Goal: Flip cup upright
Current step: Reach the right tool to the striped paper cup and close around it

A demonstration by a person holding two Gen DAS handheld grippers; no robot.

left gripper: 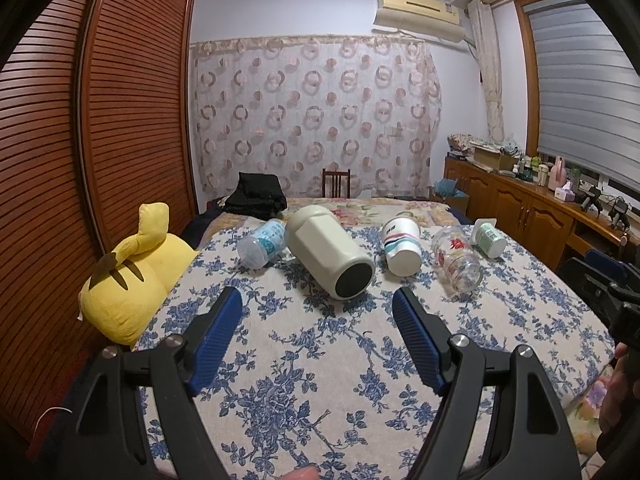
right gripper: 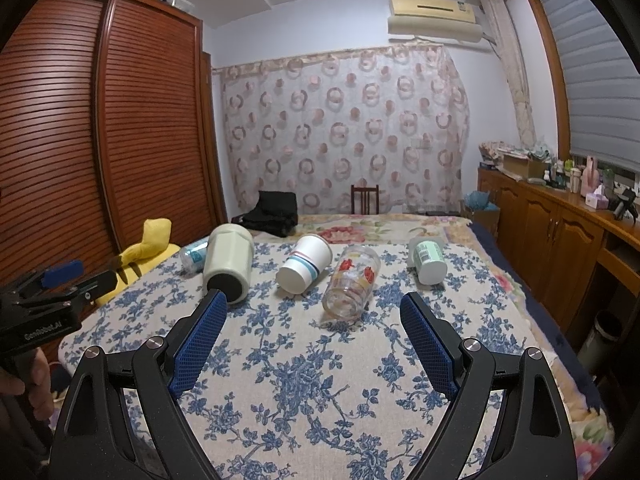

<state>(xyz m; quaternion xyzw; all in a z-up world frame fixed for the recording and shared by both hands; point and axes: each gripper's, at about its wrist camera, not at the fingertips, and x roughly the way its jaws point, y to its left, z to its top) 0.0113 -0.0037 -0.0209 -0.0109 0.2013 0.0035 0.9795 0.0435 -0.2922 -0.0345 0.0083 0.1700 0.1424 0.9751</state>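
Observation:
Several cups lie on their sides in a row on the blue-flowered cloth [left gripper: 304,344]: a clear blue-print cup [left gripper: 262,247], a big cream tumbler [left gripper: 328,256], a white striped paper cup [left gripper: 401,251], a clear glass with red print [left gripper: 458,258] and a small green-label cup [left gripper: 489,238]. In the right wrist view they are the cream tumbler [right gripper: 229,262], paper cup [right gripper: 305,263], glass [right gripper: 352,282] and green-label cup [right gripper: 428,260]. My left gripper [left gripper: 318,306] is open and empty, short of the tumbler. My right gripper [right gripper: 314,312] is open and empty, short of the glass.
A yellow plush toy [left gripper: 134,284] lies at the bed's left edge by the wooden wardrobe [left gripper: 100,128]. Black clothing [left gripper: 256,196] and a chair [left gripper: 336,182] are at the far end. A wooden cabinet [left gripper: 532,208] with clutter runs along the right.

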